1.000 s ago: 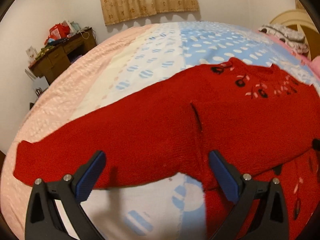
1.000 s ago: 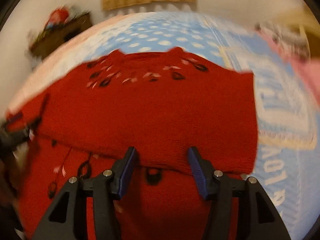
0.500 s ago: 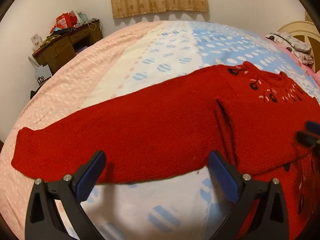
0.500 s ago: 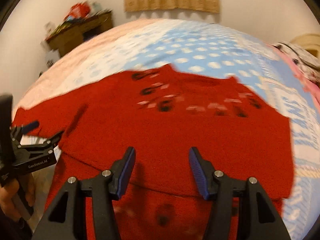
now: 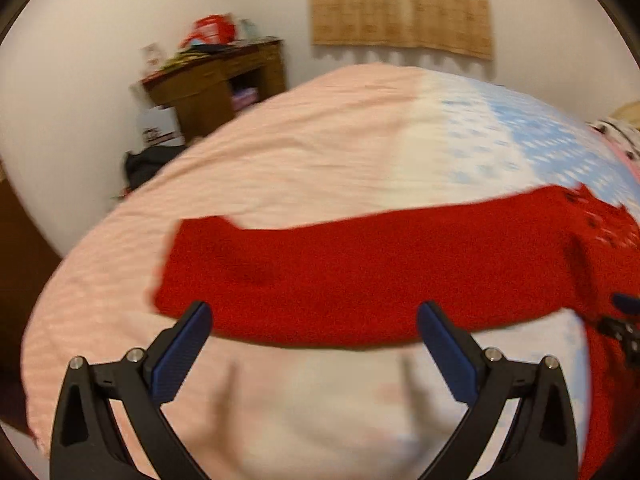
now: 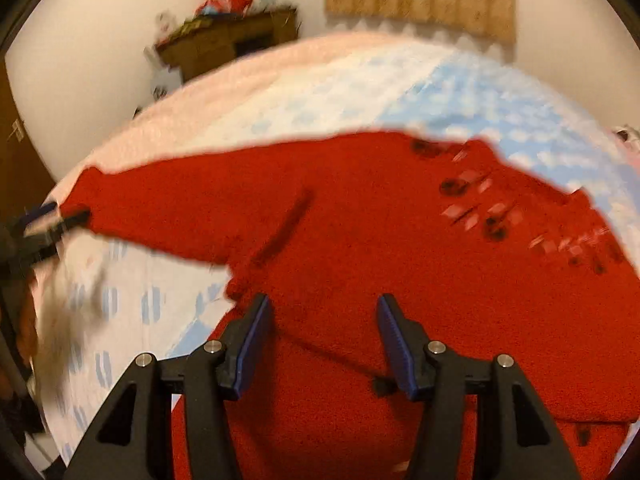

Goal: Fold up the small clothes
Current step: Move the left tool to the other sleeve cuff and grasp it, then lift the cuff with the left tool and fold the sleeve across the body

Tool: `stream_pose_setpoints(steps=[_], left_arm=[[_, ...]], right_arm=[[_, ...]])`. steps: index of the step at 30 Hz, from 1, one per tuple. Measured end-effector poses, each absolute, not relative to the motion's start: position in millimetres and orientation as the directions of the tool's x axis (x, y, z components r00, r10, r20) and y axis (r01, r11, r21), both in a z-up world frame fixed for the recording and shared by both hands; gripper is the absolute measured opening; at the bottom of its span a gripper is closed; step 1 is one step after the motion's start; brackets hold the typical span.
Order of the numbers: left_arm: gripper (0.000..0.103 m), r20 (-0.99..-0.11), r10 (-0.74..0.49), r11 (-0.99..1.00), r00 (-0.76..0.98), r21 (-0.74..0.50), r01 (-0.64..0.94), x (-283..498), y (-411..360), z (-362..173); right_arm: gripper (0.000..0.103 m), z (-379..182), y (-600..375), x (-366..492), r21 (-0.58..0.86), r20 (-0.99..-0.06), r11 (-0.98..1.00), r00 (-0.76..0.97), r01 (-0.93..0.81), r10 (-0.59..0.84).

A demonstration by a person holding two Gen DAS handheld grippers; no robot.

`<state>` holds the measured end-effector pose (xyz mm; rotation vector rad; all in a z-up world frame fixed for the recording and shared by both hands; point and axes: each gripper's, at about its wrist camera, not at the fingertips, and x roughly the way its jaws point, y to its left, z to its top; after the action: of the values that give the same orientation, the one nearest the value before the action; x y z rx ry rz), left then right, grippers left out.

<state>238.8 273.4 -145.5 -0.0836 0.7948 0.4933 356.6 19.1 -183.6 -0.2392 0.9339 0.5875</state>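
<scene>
The red sweater is lying on the bed, one sleeve already crossing its body and the other sleeve awaiting folding, while left gripper and right gripper are hovering, jaws apart, gripping nothing.

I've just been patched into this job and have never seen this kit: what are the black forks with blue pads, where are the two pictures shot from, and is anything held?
No robot arm here: a person carries one set of tongs in each hand, each with a wide-angle camera looking along its fingers. One picture looks past the left tongs, the other past the right tongs. Both stand open, gripping nothing. On the bed lies a red sweater, one sleeve stretched sideways. The left tongs hover near that sleeve's cuff end, the right tongs over the sweater's body. A cluttered desk and a curtain stand behind.
</scene>
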Motion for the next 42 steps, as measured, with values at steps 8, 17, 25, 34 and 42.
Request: stream_pose_setpoints(steps=[8, 17, 25, 34, 42], left_arm=[[0.103, -0.73, 0.488, 0.754, 0.479, 0.076, -0.652, 211, 369, -152], [0.094, -0.758, 0.413, 0.727, 0.506, -0.061, -0.684, 206, 396, -164], [0.074, -0.742, 0.398, 0.772, 0.54, -0.047, -0.633, 223, 384, -160], [0.063, -0.772, 0.401, 0.773, 0.493, -0.004, -0.634, 250, 386, -176], [0.011, -0.746, 0.298, 0.845, 0.595, -0.083, -0.528, 243, 364, -154]], right_arm=[[0.058, -189, 22, 347, -0.011, -0.761, 0.829, 0.543, -0.559, 0.356], [0.059, -189, 19, 341, 0.001, -0.744, 0.829, 0.554, -0.559, 0.374], [0.059, -189, 18, 339, -0.015, -0.739, 0.83, 0.566, -0.557, 0.366], [0.059, -189, 19, 337, -0.021, -0.736, 0.831, 0.571, -0.555, 0.363], [0.06, -188, 18, 337, -0.01, -0.735, 0.832, 0.568, -0.555, 0.37]])
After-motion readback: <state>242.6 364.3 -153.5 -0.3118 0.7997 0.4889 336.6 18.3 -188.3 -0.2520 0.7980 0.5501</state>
